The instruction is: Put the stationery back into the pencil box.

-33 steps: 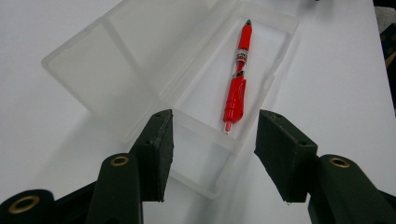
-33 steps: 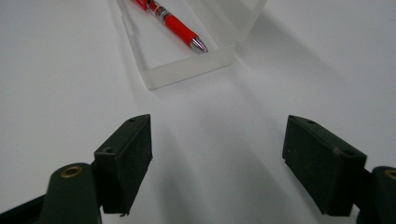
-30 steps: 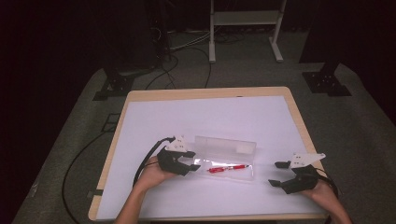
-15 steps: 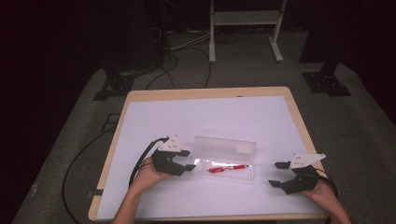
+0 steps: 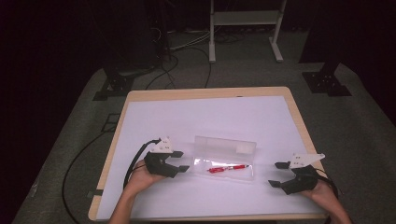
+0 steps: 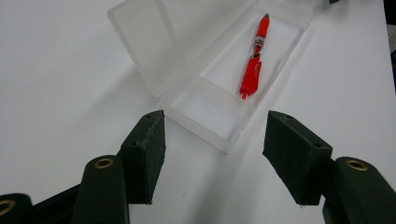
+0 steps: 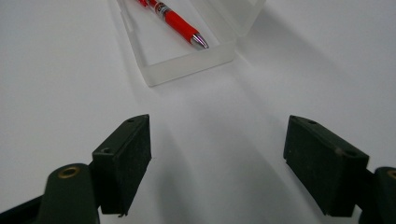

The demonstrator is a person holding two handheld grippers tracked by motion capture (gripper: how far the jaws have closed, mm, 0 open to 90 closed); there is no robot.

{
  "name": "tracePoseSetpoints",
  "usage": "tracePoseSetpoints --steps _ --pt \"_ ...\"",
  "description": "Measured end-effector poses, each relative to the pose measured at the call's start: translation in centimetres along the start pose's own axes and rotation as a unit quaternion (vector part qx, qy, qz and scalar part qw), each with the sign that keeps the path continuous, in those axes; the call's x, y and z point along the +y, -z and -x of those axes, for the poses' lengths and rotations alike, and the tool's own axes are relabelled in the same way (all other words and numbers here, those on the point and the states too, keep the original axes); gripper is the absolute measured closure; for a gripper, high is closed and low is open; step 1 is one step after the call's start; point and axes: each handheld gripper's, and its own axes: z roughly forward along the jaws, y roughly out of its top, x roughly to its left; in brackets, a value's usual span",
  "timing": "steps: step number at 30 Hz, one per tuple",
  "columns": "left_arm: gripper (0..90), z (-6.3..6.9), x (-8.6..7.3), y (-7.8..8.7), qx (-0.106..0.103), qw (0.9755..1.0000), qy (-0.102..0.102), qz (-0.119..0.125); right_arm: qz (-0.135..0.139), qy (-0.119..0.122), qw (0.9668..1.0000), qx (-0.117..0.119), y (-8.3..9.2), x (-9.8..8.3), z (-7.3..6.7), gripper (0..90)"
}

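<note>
Left hand-held gripper [image 6: 210,154] nearer case [image 6: 205,107], jaws just widened, empty; pen [image 6: 253,58] lies lengthwise; right hand-held gripper [image 7: 217,158] apart.

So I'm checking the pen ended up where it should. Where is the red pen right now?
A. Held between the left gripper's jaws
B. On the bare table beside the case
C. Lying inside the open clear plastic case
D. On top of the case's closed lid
C: the red pen lies in the tray of the clear plastic case, whose lid stands open, and both the left gripper and the right gripper are open and empty.
</note>
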Motion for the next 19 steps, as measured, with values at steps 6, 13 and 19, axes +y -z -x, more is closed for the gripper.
tracePoseSetpoints --steps 6,13,19 --pt "37.7 -0.1 -0.8 0.6 0.007 0.9999 0.009 0.003 -0.001 -0.002 1.0000 -0.001 0.0 -0.1 0.0 22.5" --pt "36.3 0.0 -1.7 1.4 0.013 0.9997 0.021 0.009 -0.001 -0.004 1.0000 -0.001 0.0 -0.1 0.0 22.5" --pt "34.4 0.2 -2.8 2.2 0.022 0.9990 0.031 0.020 -0.001 -0.004 1.0000 0.000 -0.1 -0.2 -0.1 22.5"
